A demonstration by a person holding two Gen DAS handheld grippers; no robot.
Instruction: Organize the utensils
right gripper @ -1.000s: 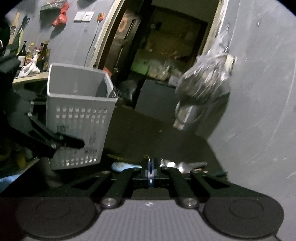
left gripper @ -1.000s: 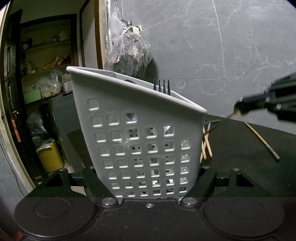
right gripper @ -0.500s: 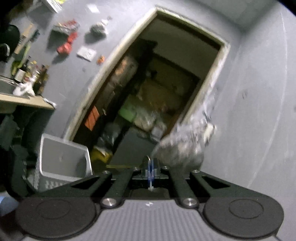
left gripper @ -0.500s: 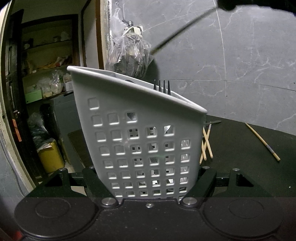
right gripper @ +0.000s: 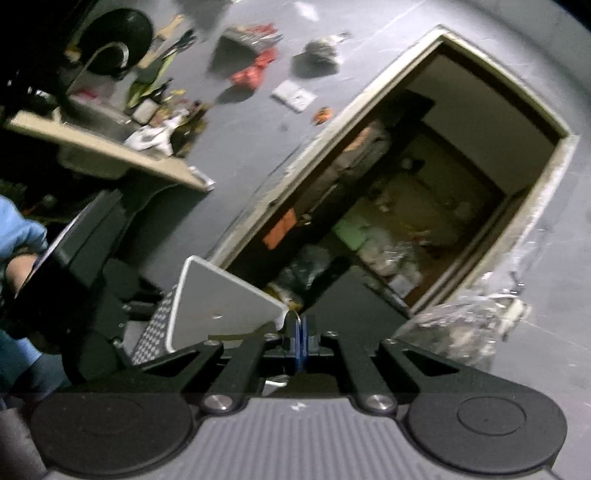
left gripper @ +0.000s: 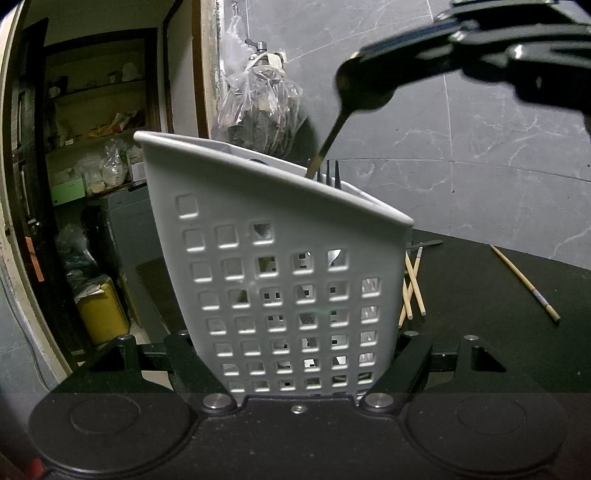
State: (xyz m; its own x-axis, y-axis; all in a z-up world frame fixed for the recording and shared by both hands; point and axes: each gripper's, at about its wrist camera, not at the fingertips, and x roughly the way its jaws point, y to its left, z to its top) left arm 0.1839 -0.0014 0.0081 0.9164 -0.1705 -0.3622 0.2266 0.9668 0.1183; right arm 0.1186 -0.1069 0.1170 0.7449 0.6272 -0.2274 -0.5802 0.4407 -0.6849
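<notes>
A white perforated utensil basket [left gripper: 288, 266] is held between the fingers of my left gripper [left gripper: 299, 354], which is shut on its lower part. Fork tines [left gripper: 332, 171] stick up from inside it. My right gripper [left gripper: 458, 33] is above the basket at the upper right, shut on a spoon [left gripper: 354, 92] by its bowl; the spoon's handle points down into the basket. In the right wrist view the gripper [right gripper: 298, 345] is closed on the spoon edge and the basket [right gripper: 218, 306] lies below left.
Several wooden chopsticks [left gripper: 412, 291] lie on the black table [left gripper: 480, 332] right of the basket, one more chopstick [left gripper: 524, 282] further right. A plastic bag [left gripper: 262, 107] hangs on the marble wall behind. An open doorway [left gripper: 92, 184] to a storeroom is at the left.
My right gripper lifted the spoon from the table, swung it up over the basket and lowered its handle into the basket. The left gripper and basket stayed still.
</notes>
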